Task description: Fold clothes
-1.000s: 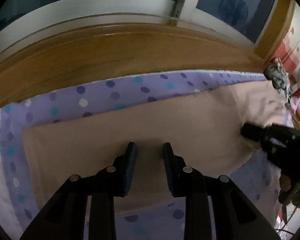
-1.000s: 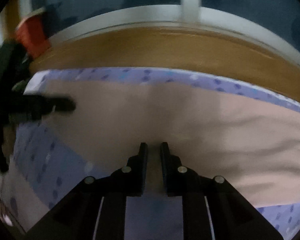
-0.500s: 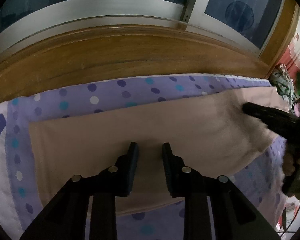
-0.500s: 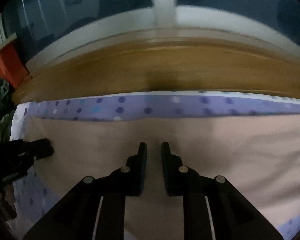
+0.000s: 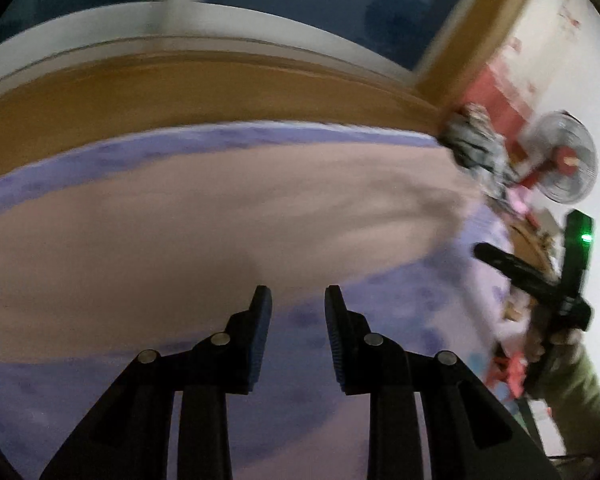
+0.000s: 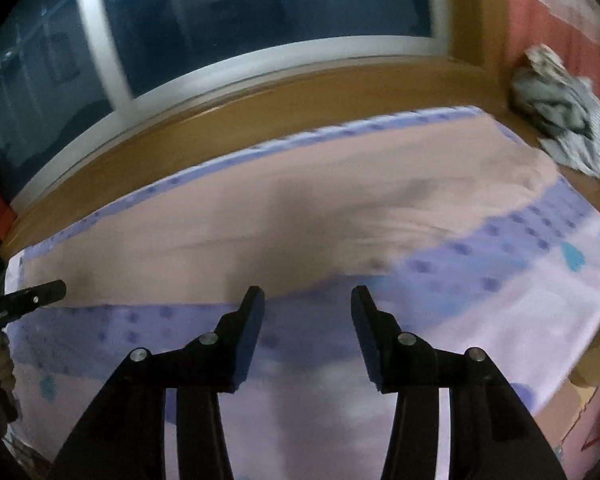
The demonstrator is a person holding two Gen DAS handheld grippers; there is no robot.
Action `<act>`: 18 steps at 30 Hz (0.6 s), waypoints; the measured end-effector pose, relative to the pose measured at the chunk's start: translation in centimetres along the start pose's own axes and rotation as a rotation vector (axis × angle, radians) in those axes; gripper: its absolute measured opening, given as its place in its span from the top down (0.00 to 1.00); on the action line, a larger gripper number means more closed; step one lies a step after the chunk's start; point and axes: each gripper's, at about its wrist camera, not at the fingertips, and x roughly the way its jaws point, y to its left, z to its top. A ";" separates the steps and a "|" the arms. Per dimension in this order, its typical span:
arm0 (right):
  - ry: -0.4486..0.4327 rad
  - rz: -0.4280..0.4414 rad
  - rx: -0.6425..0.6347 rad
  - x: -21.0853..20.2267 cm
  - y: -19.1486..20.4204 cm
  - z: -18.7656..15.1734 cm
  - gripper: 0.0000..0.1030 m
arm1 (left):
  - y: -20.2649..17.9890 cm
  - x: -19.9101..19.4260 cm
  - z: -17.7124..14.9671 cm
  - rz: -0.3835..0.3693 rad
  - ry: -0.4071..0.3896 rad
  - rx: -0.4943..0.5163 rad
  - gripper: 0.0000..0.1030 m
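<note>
Both views motion-blurred, fine detail gone.

Left wrist view: my left gripper (image 5: 296, 300) has its jaws apart, nothing between them. It hangs over the near edge of the pink garment (image 5: 220, 216), tips above the line where pink meets the purple dotted bedsheet (image 5: 380, 312). Contact with the fabric: cannot tell. The garment lies flat, spread wide across the sheet, its far edge close to the sheet's far border. Wooden ledge (image 5: 180, 88) runs behind the bed, window (image 5: 300, 8) above it. At the right, a grey patterned clothes pile (image 5: 476, 144) sits at the garment's far end, a fan (image 5: 568, 164) just beyond. My right gripper shows at the far right of this view, off the garment, over the sheet, with a green light on its body and an olive sleeve (image 5: 580, 392) behind it.

Right wrist view: my left gripper's finger pokes in from the left edge, its tip at the garment's left end. My right gripper (image 6: 306, 300) has its jaws wide apart, empty, over the sheet just short of the garment's near edge. The garment has creases on its right half. The clothes pile lies at the upper right, on the wood beside the garment's corner.
</note>
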 end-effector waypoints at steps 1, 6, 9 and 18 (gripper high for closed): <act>-0.001 0.001 0.003 -0.2 -1.5 0.0 0.56 | -1.9 1.0 -0.1 -0.018 0.008 0.007 0.74; 0.014 0.025 0.031 -1.3 -8.1 0.2 0.56 | -10.8 5.9 -0.5 -0.092 0.041 0.040 0.74; 0.031 0.053 0.056 -1.4 -11.5 0.5 0.56 | -14.5 7.8 -0.6 -0.115 0.049 0.069 0.74; 0.101 0.259 0.036 0.9 -13.8 3.1 0.56 | -19.6 11.8 1.6 -0.091 0.058 0.204 0.74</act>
